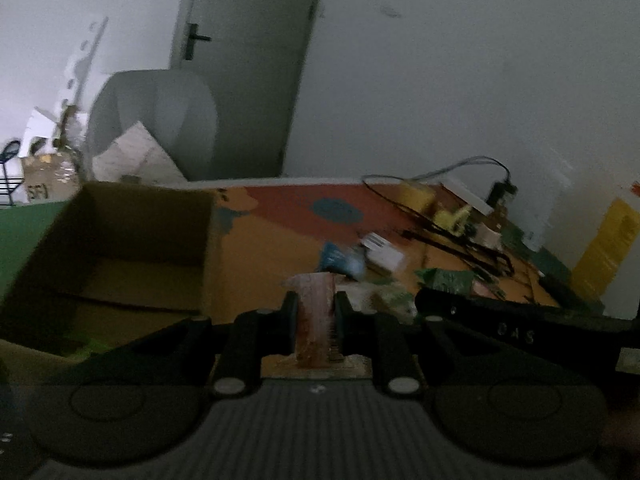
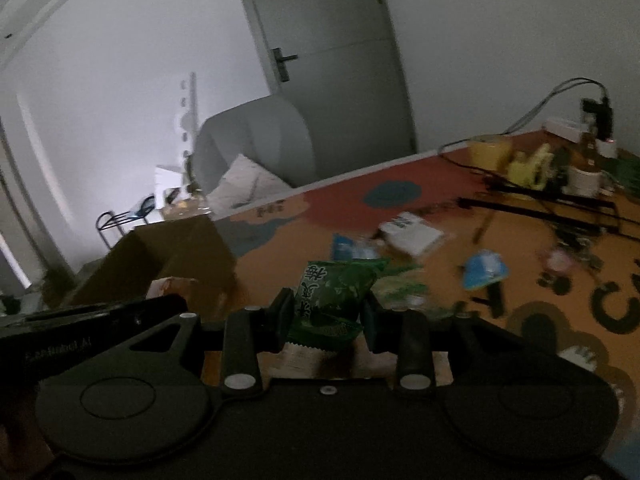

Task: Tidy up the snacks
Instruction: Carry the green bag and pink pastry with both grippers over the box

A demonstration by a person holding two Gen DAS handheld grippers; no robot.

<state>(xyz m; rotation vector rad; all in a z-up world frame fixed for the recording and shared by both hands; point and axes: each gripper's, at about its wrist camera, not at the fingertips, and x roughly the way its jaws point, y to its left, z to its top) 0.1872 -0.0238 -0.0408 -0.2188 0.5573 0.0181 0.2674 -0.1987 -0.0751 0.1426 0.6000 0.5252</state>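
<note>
On the orange and red counter in front of you, loose snack packets lie scattered, with an open cardboard box standing at the left end. Your left gripper has its fingers clamped on a reddish-pink packet, which stands upright between them, just right of the box's near corner. Your right gripper has its fingers pressed onto a green packet with printed characters, held above the counter. In the right wrist view, the box sits to the left of the green packet, and the left gripper's black body crosses in front of it. Beyond the green packet lie a blue packet, a smaller blue one and a white packet, all apart from each other. Black cables and yellow items crowd the far right end of the counter. The picture is dim and blurred, so finer print is unreadable.
</note>
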